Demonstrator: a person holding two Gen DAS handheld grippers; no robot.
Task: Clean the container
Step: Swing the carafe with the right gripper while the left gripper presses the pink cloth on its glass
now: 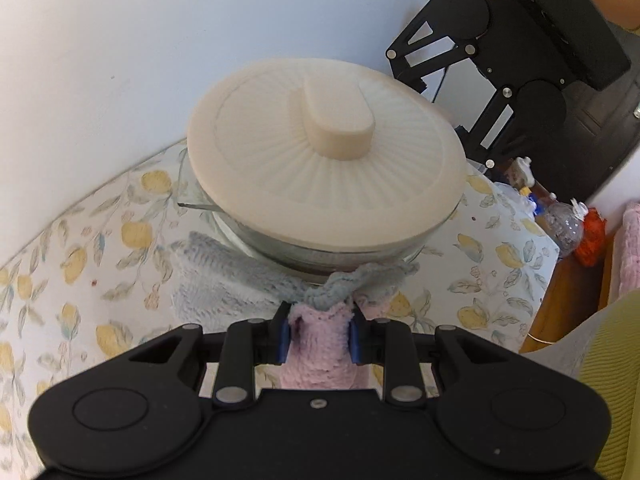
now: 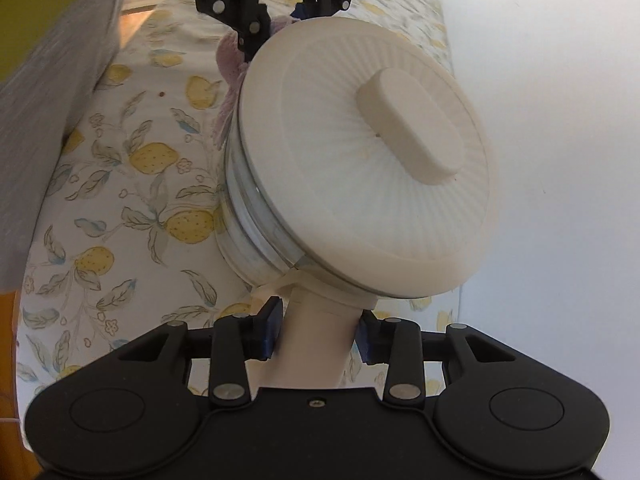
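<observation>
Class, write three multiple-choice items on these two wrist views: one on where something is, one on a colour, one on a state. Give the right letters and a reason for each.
1. Where does the container stand?
A. On the lemon-print tablecloth
B. On a bare floor
C. In a sink

2. What colour is the cloth between the left gripper fingers?
A. Green
B. Pink
C. Black

3. How is the cream lid?
A. Lying upside down beside the container
B. Missing
C. On the container

Answers:
1 A, the print shows all around its base.
2 B, the pink pile is pinched by the blue pads.
3 C, it covers the glass rim; the right gripper grips the container's handle.
</observation>
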